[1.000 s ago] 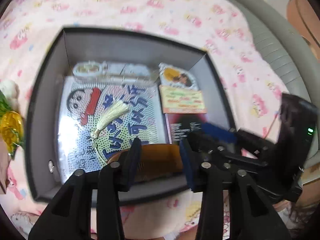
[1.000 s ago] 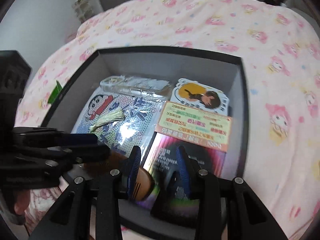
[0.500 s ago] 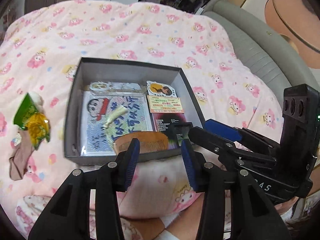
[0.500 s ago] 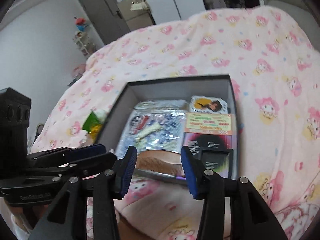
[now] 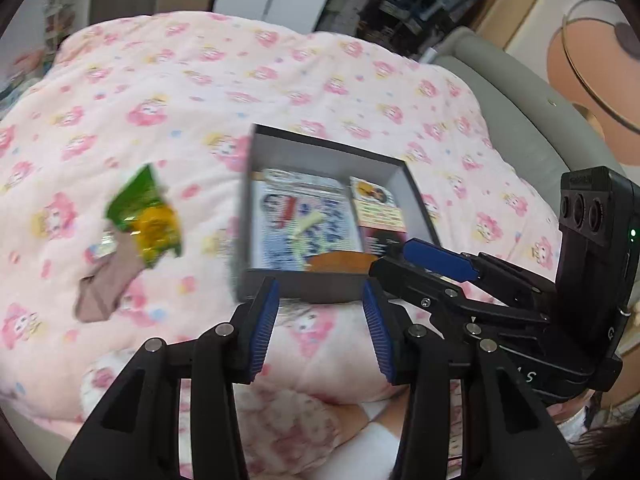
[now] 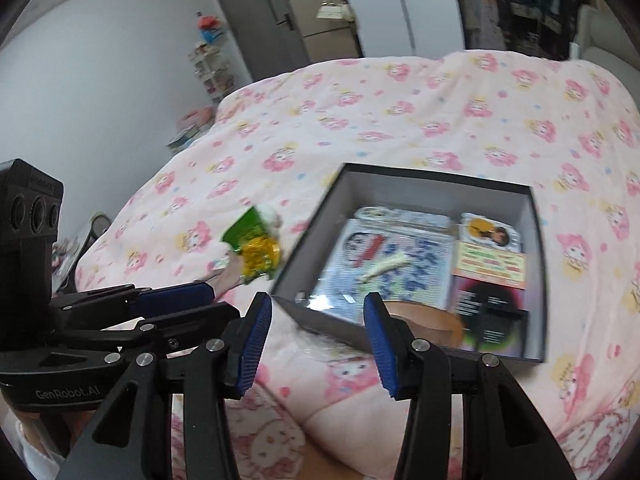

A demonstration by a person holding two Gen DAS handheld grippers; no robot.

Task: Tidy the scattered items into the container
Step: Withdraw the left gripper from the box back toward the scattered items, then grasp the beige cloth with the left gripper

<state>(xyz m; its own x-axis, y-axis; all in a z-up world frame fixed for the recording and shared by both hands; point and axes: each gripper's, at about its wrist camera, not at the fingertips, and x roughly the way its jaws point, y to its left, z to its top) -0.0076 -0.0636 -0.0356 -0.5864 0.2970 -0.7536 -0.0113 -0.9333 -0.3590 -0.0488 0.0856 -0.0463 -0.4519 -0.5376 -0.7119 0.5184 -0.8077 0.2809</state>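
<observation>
A: Left wrist view: a grey box sits on a pink blanket. What does it hold?

B: Flat items, side by side. A cartoon packet fills the left part, with a pale tassel lying on it. A sticker lies at the far right corner, an orange-edged card just in front of it, and a dark packet nearer still. A wooden comb lies against the near wall.

A: And outside the box?

B: To its left on the blanket lie a green-and-yellow wrapper and a brownish cloth, touching each other and well apart from the box.

A: State of the left gripper?

B: Released. Its blue pads stand apart over the blanket, just short of the near wall, with nothing between them.

A: Right wrist view: the right gripper?

B: Also released and empty. It frames the near left corner of the box from above; the comb lies inside, behind the right finger. The left gripper shows at the left edge, near the wrapper.
</observation>
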